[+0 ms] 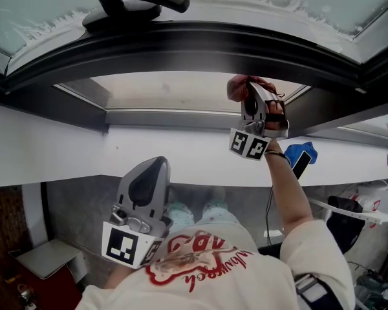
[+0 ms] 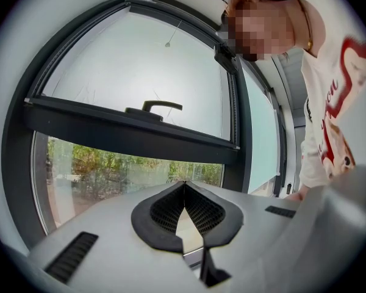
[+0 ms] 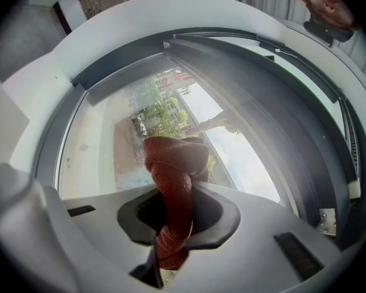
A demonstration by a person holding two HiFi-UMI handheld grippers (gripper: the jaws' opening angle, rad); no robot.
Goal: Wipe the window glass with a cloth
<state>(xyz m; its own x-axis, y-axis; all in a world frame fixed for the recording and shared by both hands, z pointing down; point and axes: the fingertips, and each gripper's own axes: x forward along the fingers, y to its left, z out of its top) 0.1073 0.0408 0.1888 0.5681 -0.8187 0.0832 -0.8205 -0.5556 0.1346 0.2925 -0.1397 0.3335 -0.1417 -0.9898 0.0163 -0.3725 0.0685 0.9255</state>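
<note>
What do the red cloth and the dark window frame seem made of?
The cloth, clamped in the right gripper, looks like matte woven or knitted textile: a fine mesh grain shows on its folds. The window frame looks like dark painted metal or plastic, smooth with a sheen; I cannot tell which.

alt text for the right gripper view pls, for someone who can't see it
The right gripper is shut on a bunched reddish-brown cloth, held up before the window glass; whether it touches the pane cannot be told. Trees and bright sky show through the glass, and a dark window frame sweeps across the right.
</note>
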